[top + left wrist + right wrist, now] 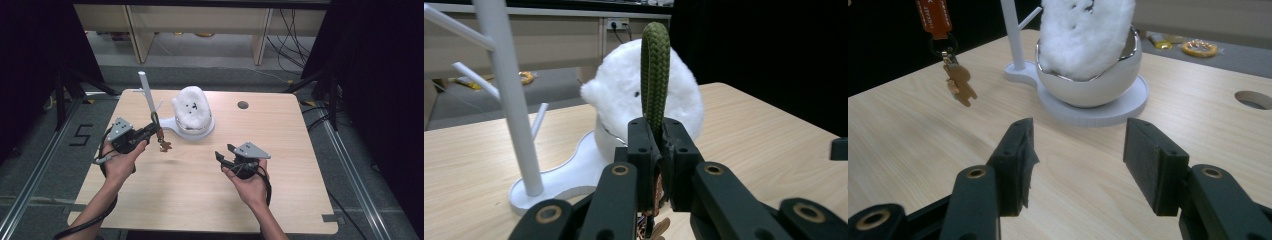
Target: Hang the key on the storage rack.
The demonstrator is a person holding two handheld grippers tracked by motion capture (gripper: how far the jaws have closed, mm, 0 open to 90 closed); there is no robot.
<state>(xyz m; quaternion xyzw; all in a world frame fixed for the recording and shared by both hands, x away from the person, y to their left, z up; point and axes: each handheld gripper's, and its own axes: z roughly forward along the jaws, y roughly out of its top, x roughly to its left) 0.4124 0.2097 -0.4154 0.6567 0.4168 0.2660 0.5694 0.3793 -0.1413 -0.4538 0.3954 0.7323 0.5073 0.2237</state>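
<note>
My left gripper (150, 128) (658, 145) is shut on a keychain. Its green braided loop (655, 75) (155, 120) sticks up between the jaws. An orange tag (934, 17) and a small brown figure charm (163, 145) (959, 84) dangle below, above the table. A white branched stand (148, 96) (509, 95) rises just beyond the left gripper on a white base (172, 123). That base also carries a bowl (1088, 85) holding a fluffy white plush (192, 108) (624, 95) (1085, 32). My right gripper (224, 153) (1075, 160) is open over bare table, pointing toward the bowl.
The wooden table (200, 190) has a round cable hole (243, 105) (1252, 99) at the back right. Shelving and cables stand on the floor behind the table. Dark curtains hang on both sides.
</note>
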